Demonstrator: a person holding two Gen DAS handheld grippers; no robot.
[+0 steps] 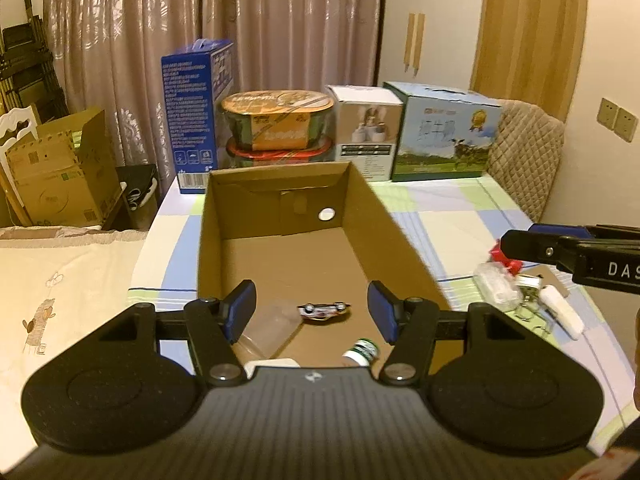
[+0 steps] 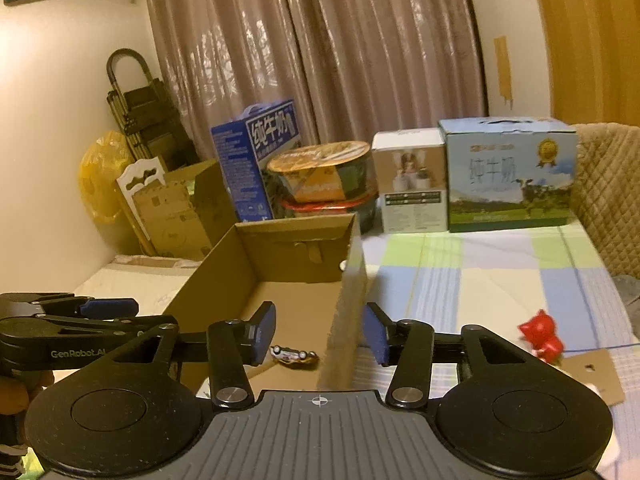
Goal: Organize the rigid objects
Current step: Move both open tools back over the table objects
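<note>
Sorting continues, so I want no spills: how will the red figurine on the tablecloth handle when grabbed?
The red figurine looks glossy and rounded, so the pads may slip. It seems small and probably light. Standing upright on soft cloth, it could tip if nudged.

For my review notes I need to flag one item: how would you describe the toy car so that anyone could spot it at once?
Start from the open cardboard box in the middle of the checked tablecloth. On its floor, near the front, lies the toy car, a small white model with dark wheels. Its neighbours in the box are a clear plastic container and a green-labelled bottle; only the car has wheels.
</note>
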